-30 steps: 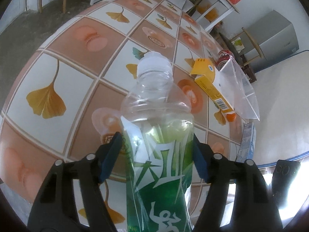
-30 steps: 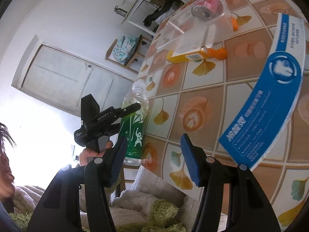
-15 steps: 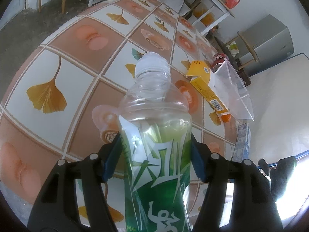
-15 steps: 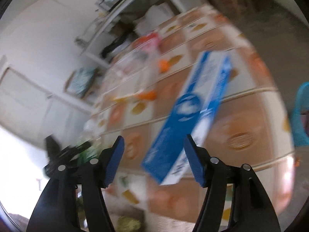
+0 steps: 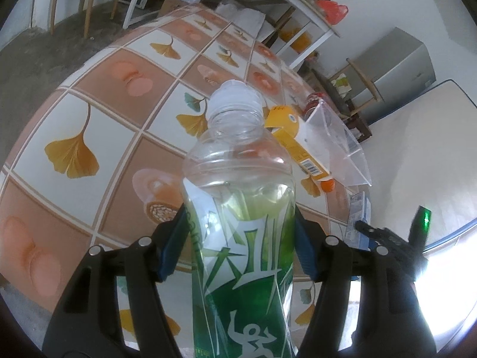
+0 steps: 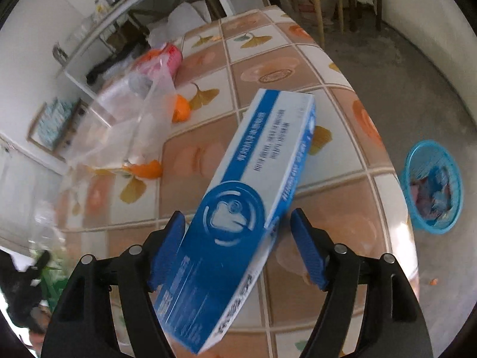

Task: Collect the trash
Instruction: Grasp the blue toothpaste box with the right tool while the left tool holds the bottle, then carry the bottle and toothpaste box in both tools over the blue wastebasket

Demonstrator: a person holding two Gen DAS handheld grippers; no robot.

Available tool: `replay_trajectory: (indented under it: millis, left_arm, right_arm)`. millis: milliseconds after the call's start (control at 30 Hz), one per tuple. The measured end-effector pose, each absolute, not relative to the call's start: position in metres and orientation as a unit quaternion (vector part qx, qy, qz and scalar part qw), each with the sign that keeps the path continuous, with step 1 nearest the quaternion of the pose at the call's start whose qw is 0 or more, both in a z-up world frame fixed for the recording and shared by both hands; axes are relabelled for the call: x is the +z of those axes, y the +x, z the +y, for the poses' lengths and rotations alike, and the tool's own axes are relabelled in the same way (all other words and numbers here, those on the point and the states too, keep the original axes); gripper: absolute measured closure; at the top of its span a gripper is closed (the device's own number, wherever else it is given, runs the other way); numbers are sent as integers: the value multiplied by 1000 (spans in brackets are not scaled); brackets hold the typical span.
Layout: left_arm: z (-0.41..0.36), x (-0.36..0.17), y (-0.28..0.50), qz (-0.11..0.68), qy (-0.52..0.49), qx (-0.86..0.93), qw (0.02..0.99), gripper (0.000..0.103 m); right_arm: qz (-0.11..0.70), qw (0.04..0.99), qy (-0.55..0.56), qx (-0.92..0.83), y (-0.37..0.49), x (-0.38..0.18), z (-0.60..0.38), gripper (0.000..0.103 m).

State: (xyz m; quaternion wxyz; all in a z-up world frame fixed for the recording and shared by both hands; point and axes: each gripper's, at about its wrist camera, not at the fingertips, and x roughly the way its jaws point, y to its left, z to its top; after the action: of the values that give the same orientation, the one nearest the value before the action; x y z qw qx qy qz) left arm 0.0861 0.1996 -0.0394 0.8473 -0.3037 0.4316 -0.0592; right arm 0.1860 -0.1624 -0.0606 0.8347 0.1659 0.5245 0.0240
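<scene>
A clear plastic bottle (image 5: 238, 208) with a white cap and green printed label stands upright near the tabletop (image 5: 98, 113) edge, a little pale greenish liquid at label height. A long blue-and-white box (image 6: 238, 208) lies slantwise close to the neighbouring edge, its printed round emblem at the near end. Farther in, a yellow carton (image 5: 293, 137) lies on its side, one end tucked against a crumpled clear plastic bag (image 5: 337, 140). A red can (image 5: 313, 104) stands just behind the bag, towards the far edge. Two scraps of orange peel (image 6: 149, 168) lie beside the bag. On the floor off the tabletop's side sits a blue basket (image 6: 432, 185), with scraps already inside.
</scene>
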Motion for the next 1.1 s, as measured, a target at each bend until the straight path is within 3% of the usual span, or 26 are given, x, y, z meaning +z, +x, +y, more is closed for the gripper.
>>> replay_trajectory:
  millis: [200,400,600,733,1100]
  left_arm:
    - [200,-31,77,404,-305,-62,860,42]
    - [200,-21,69,383,-303,-65,870,42]
    - [198,-15,65,370,-301,-69,876,42]
    - [197,-12,62,365,-300,-71,878,42]
    - [182,9,45,340,-280,-83,894,42]
  right_arm:
    - [523,850,66,17,188,-61,-128,32]
    - [516,855,44,8,180,-59,-121,34]
    - [511,858,51,5,170,-56,-128,41]
    - [509,859,64,4,166,-56,-137,54]
    - [487,854,173,55,148,-45,-177,58]
